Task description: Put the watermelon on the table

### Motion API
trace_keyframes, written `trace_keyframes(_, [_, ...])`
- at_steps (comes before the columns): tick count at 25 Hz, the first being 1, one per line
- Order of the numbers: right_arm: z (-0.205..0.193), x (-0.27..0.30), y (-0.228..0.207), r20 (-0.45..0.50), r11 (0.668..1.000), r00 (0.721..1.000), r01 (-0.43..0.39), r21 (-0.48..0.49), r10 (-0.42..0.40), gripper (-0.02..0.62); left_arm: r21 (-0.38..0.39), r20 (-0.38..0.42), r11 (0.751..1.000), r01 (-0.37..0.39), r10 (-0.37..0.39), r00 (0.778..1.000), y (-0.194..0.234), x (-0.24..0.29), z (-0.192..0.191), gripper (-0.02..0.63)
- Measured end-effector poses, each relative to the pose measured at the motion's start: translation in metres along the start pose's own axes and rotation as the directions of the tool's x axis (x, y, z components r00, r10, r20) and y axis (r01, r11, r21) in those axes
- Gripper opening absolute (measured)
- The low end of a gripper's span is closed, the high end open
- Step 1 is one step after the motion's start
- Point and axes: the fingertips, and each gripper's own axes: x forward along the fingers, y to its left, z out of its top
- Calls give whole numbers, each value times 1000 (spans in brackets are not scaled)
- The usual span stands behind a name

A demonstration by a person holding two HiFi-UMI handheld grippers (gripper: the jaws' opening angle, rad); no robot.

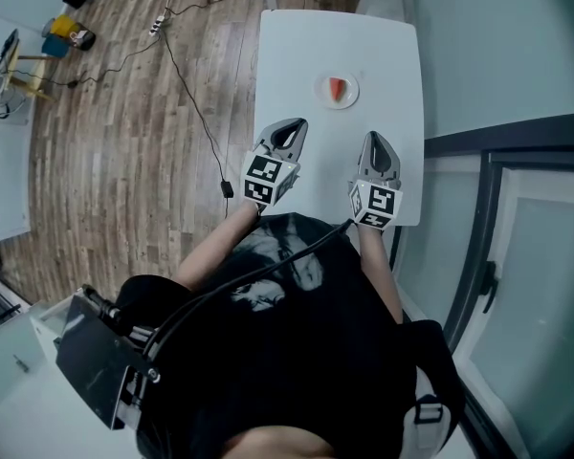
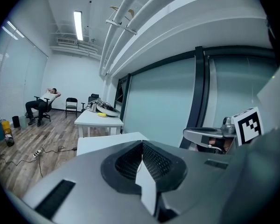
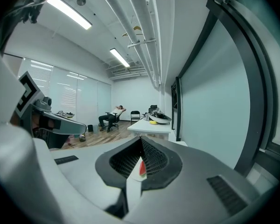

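Note:
A red watermelon slice (image 1: 338,88) lies on a small white plate (image 1: 350,98) on the white table (image 1: 297,55), towards its far half. Both grippers hover over the table's near edge, short of the plate and touching nothing. My left gripper (image 1: 298,122) is shut, its tips meeting (image 2: 142,143) with nothing between them. My right gripper (image 1: 372,136) is shut and empty too (image 3: 142,139). In the right gripper view the watermelon slice (image 3: 142,168) shows through the hollow behind the closed tips, far off on the table.
A black cable (image 1: 193,103) runs over the wooden floor left of the table. A glass wall with a dark frame (image 1: 497,151) stands close on the right. Further down the room are another white table (image 2: 97,117) with gear on it, chairs, and a seated person (image 2: 42,104).

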Motion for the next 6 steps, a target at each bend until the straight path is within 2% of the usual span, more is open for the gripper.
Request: trace_keyframes(6, [5,-16,15,-3,999,999,-34,-41,34,12,-32,8,999,-37,37,999,-5,-22,-3,5])
